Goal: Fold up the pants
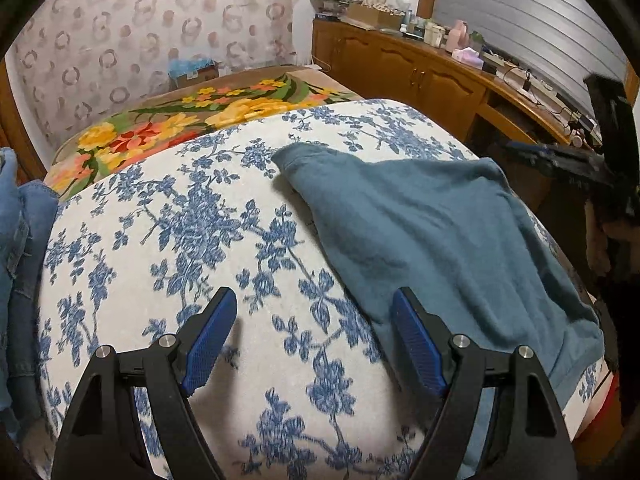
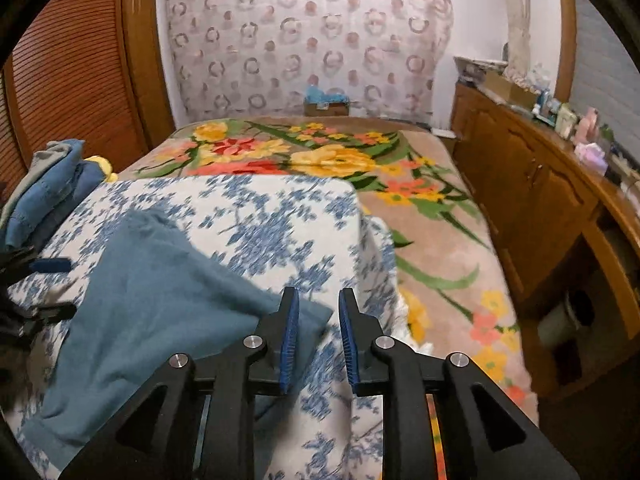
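Teal-blue pants [image 1: 432,232] lie folded on a white cloth with blue flowers [image 1: 192,216] on the bed. My left gripper [image 1: 314,300] is wide open and empty above the cloth, its right finger over the pants' left edge. In the right wrist view the pants [image 2: 160,300] lie at lower left. My right gripper [image 2: 319,300] hovers over the pants' right corner with a narrow gap between its pads and holds nothing. The right gripper also shows at the right edge of the left wrist view [image 1: 560,158].
A stack of folded jeans [image 2: 52,188] sits at the cloth's left edge, also in the left wrist view [image 1: 20,240]. A flowered blanket [image 2: 420,208] covers the bed beyond. A wooden cabinet [image 2: 540,200] with clutter runs along the right. A cardboard box [image 2: 326,106] stands by the curtain.
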Motion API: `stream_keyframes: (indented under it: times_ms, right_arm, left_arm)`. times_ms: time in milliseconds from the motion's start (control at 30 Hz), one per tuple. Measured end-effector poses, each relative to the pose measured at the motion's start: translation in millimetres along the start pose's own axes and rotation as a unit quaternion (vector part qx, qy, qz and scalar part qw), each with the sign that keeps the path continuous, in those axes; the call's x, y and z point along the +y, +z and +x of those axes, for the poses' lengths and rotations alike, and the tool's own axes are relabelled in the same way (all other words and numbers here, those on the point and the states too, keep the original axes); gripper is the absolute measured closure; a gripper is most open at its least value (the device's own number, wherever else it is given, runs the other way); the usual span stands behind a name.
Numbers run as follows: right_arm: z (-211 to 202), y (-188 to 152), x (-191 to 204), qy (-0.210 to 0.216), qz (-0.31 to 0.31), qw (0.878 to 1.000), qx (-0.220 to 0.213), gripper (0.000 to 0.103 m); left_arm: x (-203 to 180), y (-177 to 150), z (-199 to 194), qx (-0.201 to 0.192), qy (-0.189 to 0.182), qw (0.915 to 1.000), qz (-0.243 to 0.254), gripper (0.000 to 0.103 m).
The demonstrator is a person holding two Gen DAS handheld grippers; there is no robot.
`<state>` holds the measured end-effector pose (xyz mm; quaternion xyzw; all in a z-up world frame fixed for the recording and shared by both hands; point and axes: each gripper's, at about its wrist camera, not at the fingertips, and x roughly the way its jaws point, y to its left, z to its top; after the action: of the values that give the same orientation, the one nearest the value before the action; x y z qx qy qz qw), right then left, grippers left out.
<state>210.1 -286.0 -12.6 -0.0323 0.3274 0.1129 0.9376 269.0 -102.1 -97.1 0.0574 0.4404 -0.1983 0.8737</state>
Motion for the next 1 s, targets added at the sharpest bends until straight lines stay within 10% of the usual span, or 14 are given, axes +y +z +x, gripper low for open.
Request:
stream_keyframes:
  times_ms: [500,533,767,1000]
  right_arm:
    - [25.0,2.9,-25.0,0.036,0.025,0.998,0.034,0.077]
    - [24.2,3.3,-26.8,0.044,0.024,0.998,0.030,0.092]
    - [20.5,0.9,-25.8,0.027,0.019,0.999,-0.011,0.098]
    - [25.5,-2.9,-17.3,0.016,0.017,1.000,0.008,0.098]
  left_arm:
    - [19.8,61.1,47.8,0.004,-0.022,0.9996,-0.015,0.033]
    - [20.3,63.5,51.8,0.005,-0.021,0.9997,-0.014,0.036]
    - [16.6,71.5,62.2,0.001,-0.044,0.9990,0.000,0.083]
    - [16.5,90.7,39.3,-0.046,-0.045,0.9978,-0.012,0.088]
